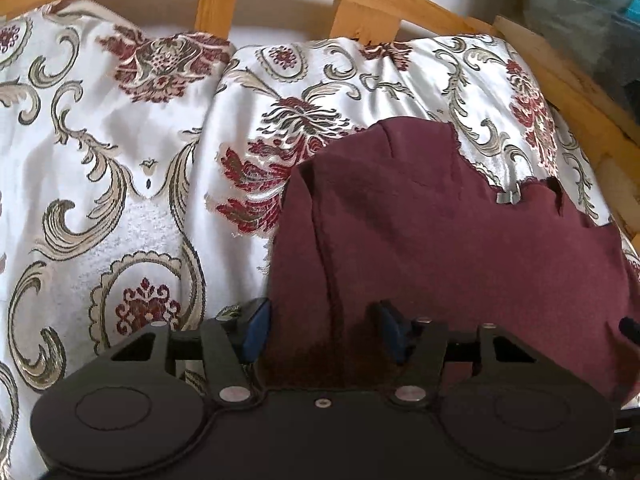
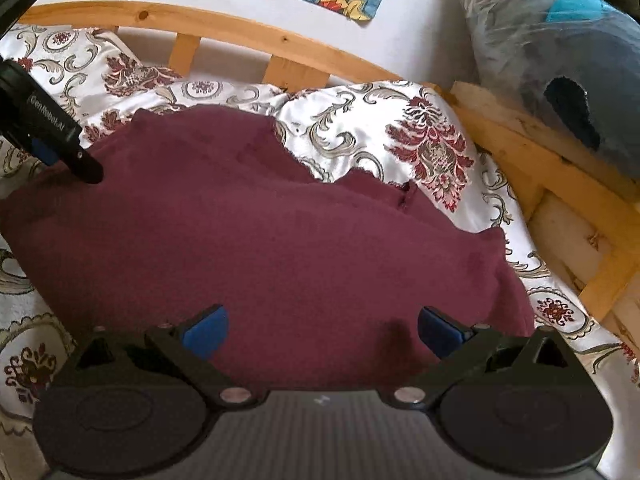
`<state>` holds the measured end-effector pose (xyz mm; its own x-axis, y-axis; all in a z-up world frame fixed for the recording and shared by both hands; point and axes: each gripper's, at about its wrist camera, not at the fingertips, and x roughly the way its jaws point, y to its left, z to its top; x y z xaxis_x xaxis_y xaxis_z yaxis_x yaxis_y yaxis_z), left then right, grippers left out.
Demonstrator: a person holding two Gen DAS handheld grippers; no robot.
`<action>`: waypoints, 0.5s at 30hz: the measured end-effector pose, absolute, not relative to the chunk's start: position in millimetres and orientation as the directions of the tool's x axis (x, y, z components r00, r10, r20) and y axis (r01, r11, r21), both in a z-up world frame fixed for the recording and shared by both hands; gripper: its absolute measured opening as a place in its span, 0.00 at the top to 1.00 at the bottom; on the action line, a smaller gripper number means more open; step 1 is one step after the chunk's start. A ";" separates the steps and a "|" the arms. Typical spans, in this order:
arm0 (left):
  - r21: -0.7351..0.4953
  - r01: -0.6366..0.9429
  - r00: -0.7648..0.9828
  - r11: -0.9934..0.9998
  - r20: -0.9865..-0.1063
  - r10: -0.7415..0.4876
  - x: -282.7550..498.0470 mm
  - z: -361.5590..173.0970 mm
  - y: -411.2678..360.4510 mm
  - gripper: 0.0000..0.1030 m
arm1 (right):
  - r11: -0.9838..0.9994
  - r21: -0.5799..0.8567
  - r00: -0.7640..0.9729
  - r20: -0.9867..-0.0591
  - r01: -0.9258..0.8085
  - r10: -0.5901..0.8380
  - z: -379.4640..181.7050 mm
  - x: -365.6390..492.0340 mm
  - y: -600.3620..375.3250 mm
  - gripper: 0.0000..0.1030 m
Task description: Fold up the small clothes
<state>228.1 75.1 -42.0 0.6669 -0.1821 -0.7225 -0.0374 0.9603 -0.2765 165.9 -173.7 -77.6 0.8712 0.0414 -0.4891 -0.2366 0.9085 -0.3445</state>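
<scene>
**Maroon garment flat on the bed, both grippers over its near edge**

Your left gripper sits low over the near left part of the maroon garment. Its jaws stand apart, with a band of the cloth running up between the two blue pads. The pads are not pressed together, and you cannot tell from this view whether they pinch the fabric or only straddle it. From this gripper the garment spreads away toward 12 and 2 o'clock, with a raised fold running toward 12 and a ragged far edge where a small grey tag shows.

Your right gripper hovers over the near edge of the same garment, jaws spread wide, cloth lying beneath and between the blue pads without being gripped. In this view the left gripper shows at 10 o'clock, its tip down on the garment's far left corner.

The garment lies on a white bedspread patterned with red flowers and beige scrolls, which shows all around it. A wooden bed frame with slats curves behind from 10 to 3 o'clock. At 1 to 2 o'clock beyond the frame sits a plastic-wrapped bundle of dark and blue fabric.
</scene>
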 end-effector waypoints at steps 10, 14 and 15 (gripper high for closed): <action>-0.269 -0.086 0.674 0.959 -0.725 -0.143 227.6 -31.5 64.1 0.73 | 0.908 -0.342 0.870 -0.492 -0.242 0.046 -79.2 164.8 -173.5 0.00; -0.224 -0.103 0.689 0.969 -0.719 -0.093 225.9 -20.0 54.3 0.86 | 0.913 -0.327 0.864 -0.500 -0.244 0.052 -78.2 165.9 -175.6 0.00; -0.223 -0.113 0.689 0.968 -0.720 -0.085 226.0 -16.7 53.0 0.87 | 0.914 -0.324 0.864 -0.501 -0.244 0.053 -77.8 166.2 -176.0 0.00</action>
